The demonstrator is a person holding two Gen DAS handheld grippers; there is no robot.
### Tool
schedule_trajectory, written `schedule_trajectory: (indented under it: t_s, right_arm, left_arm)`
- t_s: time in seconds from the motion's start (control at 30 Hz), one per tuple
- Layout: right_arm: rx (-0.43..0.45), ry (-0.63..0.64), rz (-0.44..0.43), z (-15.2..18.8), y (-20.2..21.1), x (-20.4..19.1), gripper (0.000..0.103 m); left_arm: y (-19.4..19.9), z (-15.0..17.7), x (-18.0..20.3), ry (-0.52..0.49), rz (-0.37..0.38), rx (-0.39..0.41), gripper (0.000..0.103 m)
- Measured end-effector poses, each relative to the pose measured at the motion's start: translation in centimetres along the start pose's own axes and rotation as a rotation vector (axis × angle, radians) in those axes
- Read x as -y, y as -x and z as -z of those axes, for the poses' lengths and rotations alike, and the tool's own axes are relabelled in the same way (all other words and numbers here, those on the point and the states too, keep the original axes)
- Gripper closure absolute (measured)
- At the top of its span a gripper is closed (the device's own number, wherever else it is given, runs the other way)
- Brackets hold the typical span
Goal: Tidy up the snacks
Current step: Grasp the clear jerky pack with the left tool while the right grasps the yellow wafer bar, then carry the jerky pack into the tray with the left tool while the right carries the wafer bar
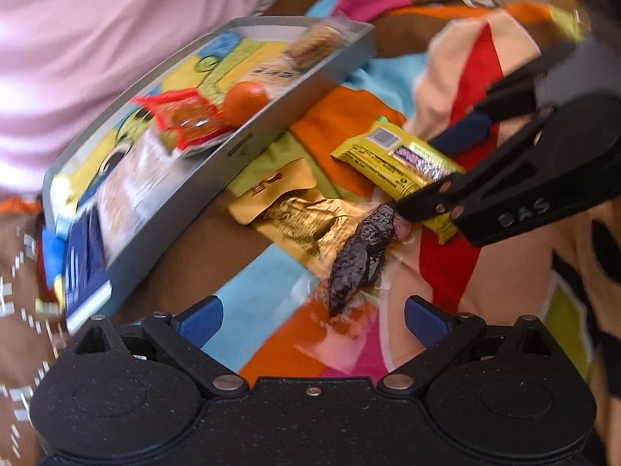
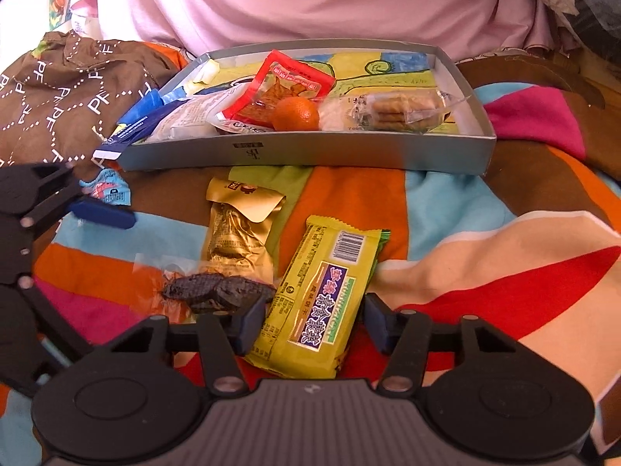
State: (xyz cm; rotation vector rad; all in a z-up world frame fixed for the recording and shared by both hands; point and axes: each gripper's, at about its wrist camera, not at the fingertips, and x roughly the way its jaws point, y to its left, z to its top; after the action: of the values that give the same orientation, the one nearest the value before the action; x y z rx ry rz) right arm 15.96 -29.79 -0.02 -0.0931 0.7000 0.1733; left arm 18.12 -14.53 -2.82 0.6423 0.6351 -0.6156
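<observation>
A yellow snack bar (image 2: 322, 291) lies on the patchwork blanket. My right gripper (image 2: 314, 322) is open, with a blue pad on each side of the bar's near end. Left of the bar are a dark dried snack in clear wrap (image 2: 217, 291) and a gold packet (image 2: 236, 233). In the left wrist view my left gripper (image 1: 313, 320) hangs open just short of the dark snack (image 1: 357, 256), with nothing between its pads. The right gripper (image 1: 434, 171) reaches in from the right over the yellow bar (image 1: 392, 155). The grey tray (image 2: 310, 151) holds other snacks.
In the tray lie a red packet (image 2: 287, 89), a small orange (image 2: 297, 114), wrapped biscuits (image 2: 399, 108) and white and blue packets. A small light-blue candy (image 2: 110, 190) and a brown printed bag (image 2: 70, 89) sit at the left. A person in pink (image 2: 310, 0) sits behind the tray.
</observation>
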Motion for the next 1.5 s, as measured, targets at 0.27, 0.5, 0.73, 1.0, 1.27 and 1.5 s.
schedule_trajectory:
  t_s: [0.27, 0.5, 0.73, 1.0, 1.27, 1.5]
  right_arm:
    - [-0.002, -0.007, -0.009, 0.1, -0.2, 0.3, 0.044]
    - [-0.002, -0.002, -0.008, 0.1, -0.2, 0.3, 0.044]
    - [-0.019, 0.028, -0.024, 0.2, 0.8, -0.2, 0.046]
    - [-0.038, 0.053, -0.032, 0.5, 0.9, -0.5, 0.043]
    - [-0.033, 0.110, -0.007, 1.3, -0.6, -1.5, 0.030]
    - [-0.034, 0.062, -0.023, 1.3, -0.5, -1.3, 0.048]
  left_arm:
    - [-0.9, -1.2, 0.9, -0.159, 0.045, 0.002, 0.024]
    - [-0.7, -0.8, -0.2, -0.010, 0.150, -0.030, 0.047]
    - [0.9, 0.7, -1.7, 0.271, 0.129, -0.129, 0.048]
    - [2.4, 3.1, -3.5, 0.523, 0.137, -0.195, 0.045]
    - [0.5, 1.0, -2.5, 0.345, 0.127, -0.168, 0.033]
    - [0.4, 1.2, -3.1, 0.378, 0.142, -0.156, 0.060]
